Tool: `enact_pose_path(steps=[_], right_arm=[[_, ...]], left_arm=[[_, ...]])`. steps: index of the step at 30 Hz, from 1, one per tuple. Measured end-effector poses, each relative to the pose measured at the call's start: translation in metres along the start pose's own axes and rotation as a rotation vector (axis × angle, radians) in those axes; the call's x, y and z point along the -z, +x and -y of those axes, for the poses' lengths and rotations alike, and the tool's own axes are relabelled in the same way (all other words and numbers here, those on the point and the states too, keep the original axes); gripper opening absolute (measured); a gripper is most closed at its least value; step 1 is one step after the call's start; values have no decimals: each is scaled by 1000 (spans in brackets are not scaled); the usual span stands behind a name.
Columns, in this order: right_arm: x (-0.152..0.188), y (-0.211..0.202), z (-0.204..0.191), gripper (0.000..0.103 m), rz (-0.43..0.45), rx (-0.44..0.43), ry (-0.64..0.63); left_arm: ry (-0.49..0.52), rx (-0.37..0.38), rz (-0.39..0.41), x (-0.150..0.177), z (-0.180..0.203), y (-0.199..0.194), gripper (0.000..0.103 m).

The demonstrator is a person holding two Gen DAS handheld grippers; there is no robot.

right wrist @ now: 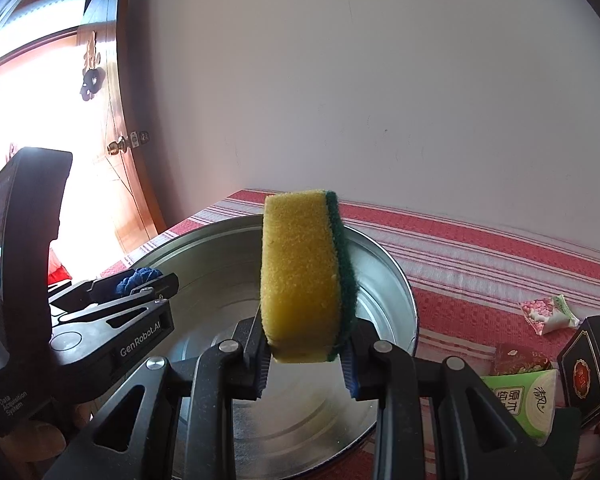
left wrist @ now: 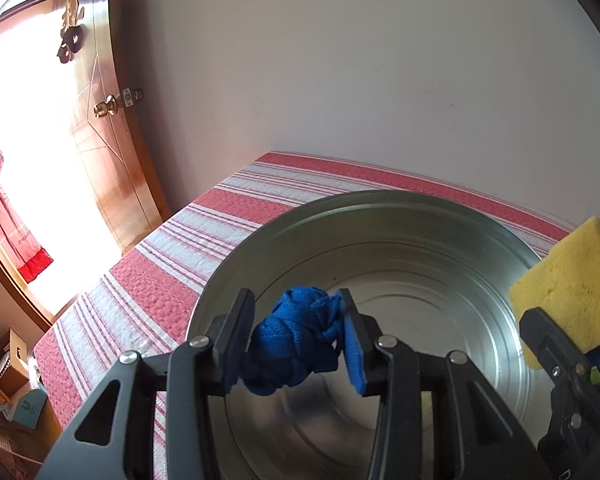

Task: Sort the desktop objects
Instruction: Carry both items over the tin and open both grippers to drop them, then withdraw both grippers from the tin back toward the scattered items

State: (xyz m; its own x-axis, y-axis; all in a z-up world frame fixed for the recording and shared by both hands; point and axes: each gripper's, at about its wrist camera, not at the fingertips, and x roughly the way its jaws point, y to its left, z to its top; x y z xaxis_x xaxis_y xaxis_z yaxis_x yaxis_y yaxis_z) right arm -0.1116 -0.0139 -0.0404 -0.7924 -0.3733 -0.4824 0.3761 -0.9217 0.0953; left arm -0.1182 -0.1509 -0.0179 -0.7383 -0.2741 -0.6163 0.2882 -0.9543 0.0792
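Steel basin (left wrist: 480,216) under two tongs: left tongs (left wrist: 300,336) clamp one blue cloth (left wrist: 300,340), right tongs (right wrist: 306,354) one sponge (right wrist: 300,276).

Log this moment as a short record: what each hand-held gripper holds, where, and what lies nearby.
left hand-held gripper: shut on blue cloth
right hand-held gripper: shut on sponge, upright
below both: metal basin, nothing visible inside
surface: striped cloth
beside basin: tissue packs, dark box

The metal basin (left wrist: 380,216) has its near rim hidden behind both grippers' black frames, while the black box (right wrist: 592,364) and green tissue pack (right wrist: 524,396) are partly hidden at far right.
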Motion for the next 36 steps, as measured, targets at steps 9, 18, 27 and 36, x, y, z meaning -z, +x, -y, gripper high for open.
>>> enact_pose_path(steps=[9,18,27,36], right_arm=[[5,0,-6,56,3,19,-39],[8,-23,-2,70,94,66,-23],[4,-49,21,76,199,147,85],[9,-80,41,91,339,196,198]], left_arm=[[-20,-74,80,-1,1,-14,98],[-17,-88,141,4,4,-26,102],[-234,142,218,19,-41,-42,102],[-388,-30,307,43,-80,-57,102]])
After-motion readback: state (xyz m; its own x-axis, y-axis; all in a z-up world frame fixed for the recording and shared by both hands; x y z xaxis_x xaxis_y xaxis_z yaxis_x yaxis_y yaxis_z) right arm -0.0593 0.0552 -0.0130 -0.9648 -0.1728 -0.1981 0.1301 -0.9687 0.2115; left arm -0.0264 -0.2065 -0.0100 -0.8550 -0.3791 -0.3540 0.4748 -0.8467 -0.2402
